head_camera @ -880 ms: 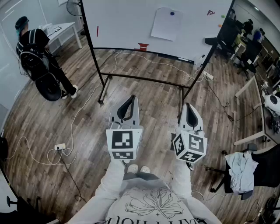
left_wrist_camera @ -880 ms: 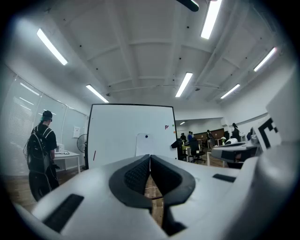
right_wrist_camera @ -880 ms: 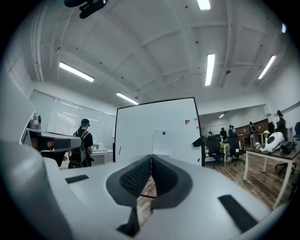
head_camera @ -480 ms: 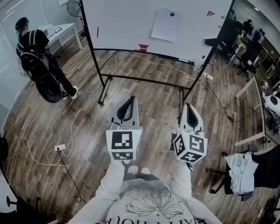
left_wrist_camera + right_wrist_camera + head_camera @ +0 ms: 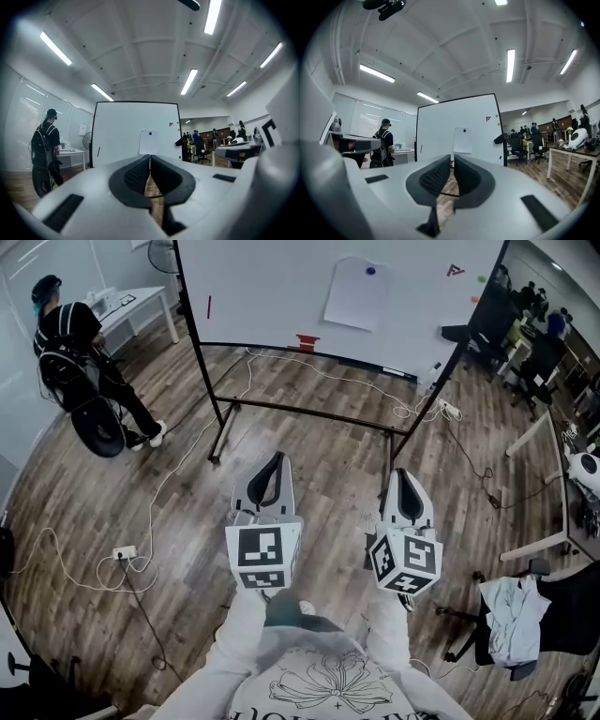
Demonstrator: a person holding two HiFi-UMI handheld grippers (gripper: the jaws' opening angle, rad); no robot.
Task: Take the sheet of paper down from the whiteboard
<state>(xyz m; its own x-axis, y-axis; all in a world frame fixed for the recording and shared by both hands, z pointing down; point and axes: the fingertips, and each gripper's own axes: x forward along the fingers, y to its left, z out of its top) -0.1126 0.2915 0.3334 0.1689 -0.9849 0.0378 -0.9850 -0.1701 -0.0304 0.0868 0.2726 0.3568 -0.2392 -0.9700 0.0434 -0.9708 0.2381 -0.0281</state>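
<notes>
Wooden floor (image 5: 319,456) with loose cables (image 5: 323,371) fronts whiteboard (image 5: 272,287) and paper (image 5: 354,296).

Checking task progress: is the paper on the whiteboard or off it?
On. The sheet of paper hangs flat on the whiteboard, held by a dark magnet near its top edge.

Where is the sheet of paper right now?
In the head view, the sheet of paper hangs right of centre on the whiteboard, under a dark magnet, left of a red mark.
</notes>
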